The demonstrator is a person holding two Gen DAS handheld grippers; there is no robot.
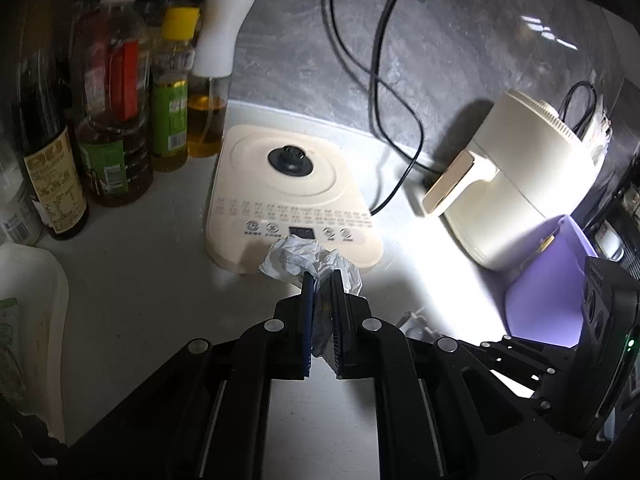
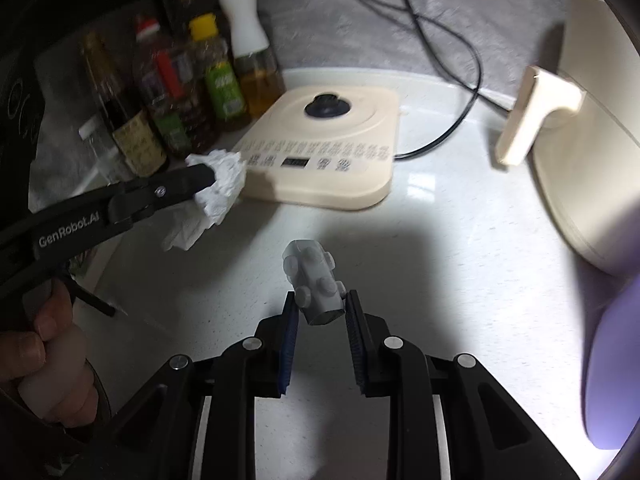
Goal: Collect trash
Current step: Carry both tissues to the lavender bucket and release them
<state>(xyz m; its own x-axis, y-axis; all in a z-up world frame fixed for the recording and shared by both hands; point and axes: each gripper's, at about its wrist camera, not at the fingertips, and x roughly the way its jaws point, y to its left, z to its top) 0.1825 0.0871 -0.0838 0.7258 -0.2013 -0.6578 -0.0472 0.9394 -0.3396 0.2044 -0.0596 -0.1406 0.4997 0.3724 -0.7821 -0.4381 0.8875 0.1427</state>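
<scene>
My left gripper [image 1: 322,280] is shut on a crumpled white tissue [image 1: 304,258] and holds it above the white counter, in front of the cream cooker base [image 1: 288,196]. The right wrist view shows the same gripper [image 2: 208,178] from the side with the tissue [image 2: 220,188] bunched at its tip. My right gripper [image 2: 320,300] has its jaws on both sides of a small grey knobbed plastic piece [image 2: 314,280], which sits at the fingertips over the counter. A lilac bin [image 1: 548,284] stands at the right; it also shows in the right wrist view [image 2: 616,368].
Several sauce and oil bottles [image 1: 116,112] line the back left. A cream air fryer [image 1: 524,184] stands at the right with its handle [image 2: 532,116] pointing left. Black cables [image 1: 384,92] run along the grey wall. A white container [image 1: 32,304] sits at the left edge.
</scene>
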